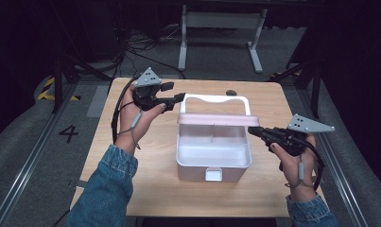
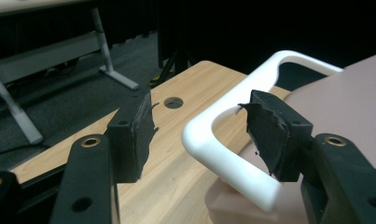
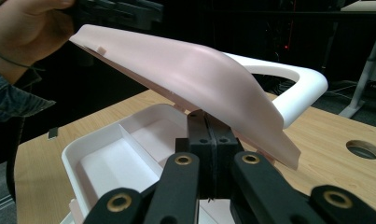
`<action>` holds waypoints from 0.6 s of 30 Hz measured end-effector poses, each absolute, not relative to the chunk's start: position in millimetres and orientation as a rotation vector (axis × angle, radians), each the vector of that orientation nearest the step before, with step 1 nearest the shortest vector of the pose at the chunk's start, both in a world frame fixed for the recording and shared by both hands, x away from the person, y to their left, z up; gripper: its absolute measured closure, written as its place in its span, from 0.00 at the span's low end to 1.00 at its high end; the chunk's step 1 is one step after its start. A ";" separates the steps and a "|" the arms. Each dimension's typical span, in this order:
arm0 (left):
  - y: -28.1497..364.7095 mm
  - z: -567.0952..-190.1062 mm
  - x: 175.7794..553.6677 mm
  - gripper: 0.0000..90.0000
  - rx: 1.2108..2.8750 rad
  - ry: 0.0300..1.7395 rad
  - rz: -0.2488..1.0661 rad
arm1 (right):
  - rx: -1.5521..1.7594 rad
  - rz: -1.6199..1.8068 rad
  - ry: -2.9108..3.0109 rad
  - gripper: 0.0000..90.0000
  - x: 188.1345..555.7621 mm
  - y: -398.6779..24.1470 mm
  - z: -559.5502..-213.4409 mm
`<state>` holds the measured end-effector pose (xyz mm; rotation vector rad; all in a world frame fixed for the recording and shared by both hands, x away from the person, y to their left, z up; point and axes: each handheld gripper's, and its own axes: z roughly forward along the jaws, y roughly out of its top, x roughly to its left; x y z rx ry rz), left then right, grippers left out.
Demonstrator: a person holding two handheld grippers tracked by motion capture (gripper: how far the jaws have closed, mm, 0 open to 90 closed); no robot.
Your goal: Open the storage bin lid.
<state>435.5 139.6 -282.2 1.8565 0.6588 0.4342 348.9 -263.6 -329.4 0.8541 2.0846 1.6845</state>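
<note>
On the wooden counter point(image 1: 131, 156) sits your white plastic storage box point(image 1: 212, 163), its pink hinged lid point(image 1: 216, 119) propped up because your right tongs point(image 1: 255, 131), pressed together, brace its edge while your left tongs point(image 1: 175, 100) stand apart around the white handle point(image 2: 223, 158).

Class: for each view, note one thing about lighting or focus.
High view: table lit, surroundings dark. Left gripper view: handle bright and sharp, floor behind dim. Right gripper view: lid evenly lit against a black background, own jaws close and soft.
</note>
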 end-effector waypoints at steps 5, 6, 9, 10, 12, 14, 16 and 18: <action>153.8 -275.1 408.2 0.44 1.859 0.573 0.434 | 0.856 1.692 2.085 1.00 349.7 -264.8 -329.1; 155.4 -274.8 403.0 0.44 1.859 0.565 0.426 | 0.855 1.693 2.087 1.00 350.0 -265.0 -329.3; 159.2 -275.3 394.5 0.42 1.860 0.552 0.417 | 0.864 1.700 2.089 1.00 349.9 -265.3 -329.5; 160.9 -276.4 390.9 0.42 1.861 0.550 0.409 | 0.864 1.700 2.089 1.00 349.9 -265.3 -329.5; 163.7 -280.2 382.8 0.41 1.884 0.546 0.408 | 0.867 1.708 2.088 1.00 350.0 -265.1 -328.4; 164.9 -283.0 377.7 0.40 1.898 0.540 0.417 | 0.859 1.711 2.085 1.00 350.4 -264.7 -328.2; 164.6 -288.0 371.1 0.39 1.904 0.529 0.426 | 0.867 1.722 2.086 1.00 351.5 -264.9 -328.5; 162.8 -292.0 367.7 0.38 1.904 0.523 0.422 | 0.869 1.726 2.085 1.00 352.0 -264.5 -328.6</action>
